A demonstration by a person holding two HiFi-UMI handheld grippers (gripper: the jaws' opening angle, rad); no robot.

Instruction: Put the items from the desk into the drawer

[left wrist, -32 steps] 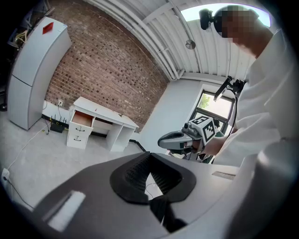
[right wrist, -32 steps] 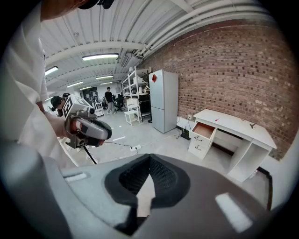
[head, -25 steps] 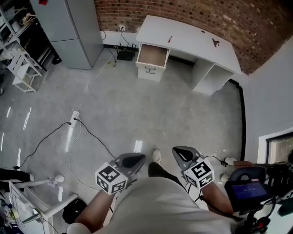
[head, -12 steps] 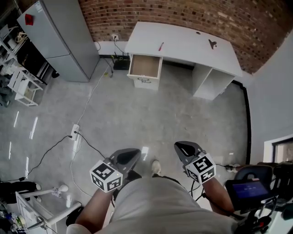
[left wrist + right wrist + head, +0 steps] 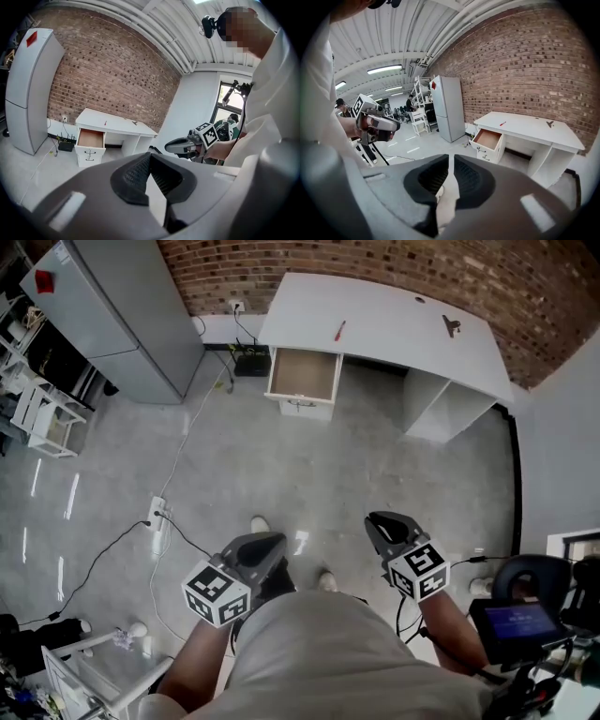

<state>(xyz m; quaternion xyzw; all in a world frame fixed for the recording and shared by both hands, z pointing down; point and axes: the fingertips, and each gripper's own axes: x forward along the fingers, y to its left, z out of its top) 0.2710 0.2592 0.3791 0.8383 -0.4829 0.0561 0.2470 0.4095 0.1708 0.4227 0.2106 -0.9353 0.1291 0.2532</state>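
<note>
A white desk (image 5: 394,320) stands against the brick wall, far ahead of me. On its top lie a small red item (image 5: 339,330) and a dark item (image 5: 453,326). Its wooden drawer (image 5: 304,376) is pulled open and looks empty. My left gripper (image 5: 270,544) and right gripper (image 5: 378,521) hang low over the floor, both shut and holding nothing. The left gripper view shows its pads (image 5: 138,171) meeting, with the desk (image 5: 112,126) small beyond. In the right gripper view the desk (image 5: 529,125), drawer (image 5: 487,139) and red item (image 5: 502,123) are all visible.
A tall grey cabinet (image 5: 112,315) stands left of the desk. A power strip (image 5: 156,514) and cables trail across the concrete floor. White shelving (image 5: 37,404) lines the left edge. A device with a lit screen (image 5: 516,622) sits at my right.
The person has stepped forward, with a foot now showing between the grippers. The desk has shifted slightly in view. Both grippers stay shut in the same pose.
</note>
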